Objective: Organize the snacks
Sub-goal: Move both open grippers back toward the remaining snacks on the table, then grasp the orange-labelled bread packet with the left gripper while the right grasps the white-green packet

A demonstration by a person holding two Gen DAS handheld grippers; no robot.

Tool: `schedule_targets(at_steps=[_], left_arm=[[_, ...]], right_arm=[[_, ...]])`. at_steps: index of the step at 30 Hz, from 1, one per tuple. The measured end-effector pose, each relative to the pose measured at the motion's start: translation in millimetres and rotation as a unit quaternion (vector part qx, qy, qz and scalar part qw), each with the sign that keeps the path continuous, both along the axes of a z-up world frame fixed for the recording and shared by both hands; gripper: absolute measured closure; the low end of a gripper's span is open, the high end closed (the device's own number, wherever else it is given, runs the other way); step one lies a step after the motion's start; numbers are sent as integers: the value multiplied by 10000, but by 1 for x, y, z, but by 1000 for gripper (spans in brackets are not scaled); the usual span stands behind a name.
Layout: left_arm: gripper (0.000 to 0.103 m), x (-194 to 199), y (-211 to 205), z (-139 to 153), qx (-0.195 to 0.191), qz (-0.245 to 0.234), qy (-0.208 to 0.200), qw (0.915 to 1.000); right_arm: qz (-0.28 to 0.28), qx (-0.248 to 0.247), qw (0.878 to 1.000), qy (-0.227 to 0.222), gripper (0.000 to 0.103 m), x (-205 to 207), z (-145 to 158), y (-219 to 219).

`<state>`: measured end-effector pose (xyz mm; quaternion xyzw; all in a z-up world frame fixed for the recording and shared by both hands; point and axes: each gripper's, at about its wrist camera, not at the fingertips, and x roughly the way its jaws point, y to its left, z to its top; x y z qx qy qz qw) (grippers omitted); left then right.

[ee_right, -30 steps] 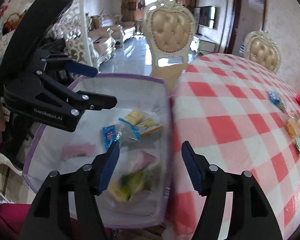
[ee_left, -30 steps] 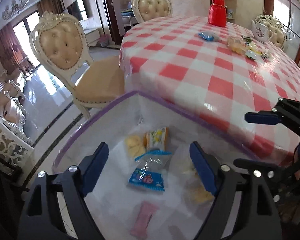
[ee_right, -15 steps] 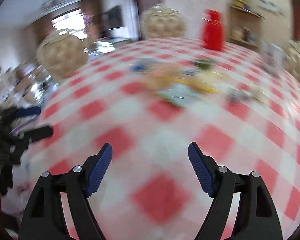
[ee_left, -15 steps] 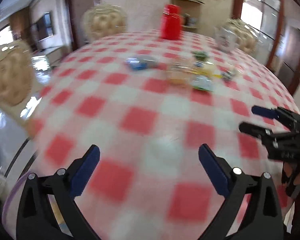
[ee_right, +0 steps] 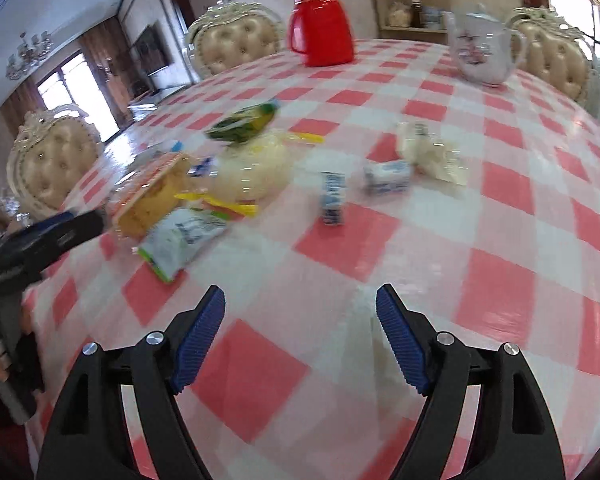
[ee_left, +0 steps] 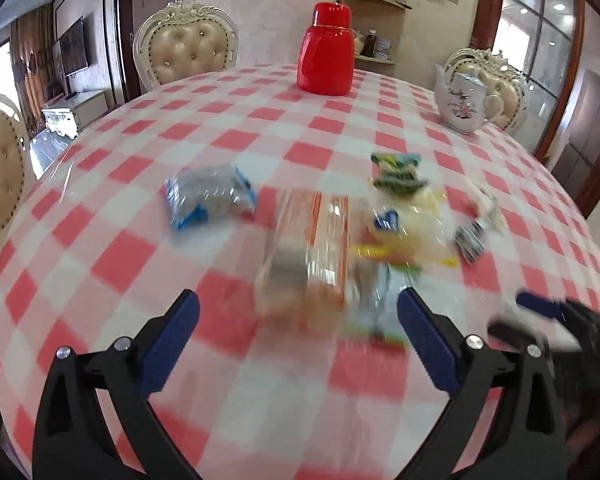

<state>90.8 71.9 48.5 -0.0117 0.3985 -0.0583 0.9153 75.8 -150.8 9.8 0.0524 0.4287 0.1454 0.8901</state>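
Both claws have swung away from the see-through bag of snacks I saw a second ago, and now I look out over the table (ee_left: pixel 112 264) with its red and white squares. My left claw (ee_left: pixel 298 338) is spread wide with nothing in it. My right claw (ee_right: pixel 300 334) is released too, and only bare cloth shows between its blue pads.

I can't read any writing. The snacks are blurry, and the print on them is too smeared to make out.

The snacks sit in a loose bunch in the middle of the table. From the left claw I see a blue and clear packet (ee_left: pixel 210 196) off to the left, an orange packet (ee_left: pixel 312 240) just ahead, and a pale yellow bun bag (ee_left: pixel 416 220) beside it, with a green packet (ee_left: pixel 396 172) behind. From the right claw I see a white and green packet (ee_right: pixel 182 236) nearest, and two small blue and white packets (ee_right: pixel 386 176) lying apart.

Farther back stand a red jug (ee_left: pixel 326 50) and a white teapot (ee_left: pixel 462 104). Padded chairs (ee_left: pixel 186 48) ring the table. Nothing blocks my way to the snacks.
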Motion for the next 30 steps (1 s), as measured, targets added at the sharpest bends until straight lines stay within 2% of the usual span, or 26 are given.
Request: schedule_targets(at_steps=[3, 8, 9, 10, 12, 13, 18, 21, 25, 30], left_arm=[[4, 33, -3, -8, -147, 117, 135, 9997], [6, 65, -1, -30, -282, 201, 393, 9986], [31, 65, 1, -32, -308, 211, 335, 9987], [48, 64, 2, -34, -390, 160, 295, 9987], [55, 57, 5, -30, -446, 159, 126, 9988], [55, 53, 7, -27, -470, 176, 30, 9987], [56, 38, 35, -12, -1192, 443, -326, 9913], [56, 32, 44, -14, -1328, 597, -363, 9887], [56, 25, 64, -18, -1659, 895, -449, 9811], [55, 13, 101, -16, -2008, 1537, -799, 9642]], right_arm=[[271, -66, 9996, -77, 27, -5, 2, 15], [290, 29, 9996, -69, 27, -6, 4, 17], [284, 53, 9996, -54, 27, -5, 4, 18], [292, 71, 9995, -40, 27, -5, 4, 20], [340, 130, 9993, -19, 27, -4, 4, 26], [372, 176, 9992, 2, 27, -3, 4, 29], [424, 349, 9984, 109, 26, 5, 3, 56], [216, 594, 9975, 313, 21, 17, 0, 76], [-96, 172, 9993, 316, 18, 30, 0, 114], [-553, -635, 9962, 211, 18, 46, -3, 146]])
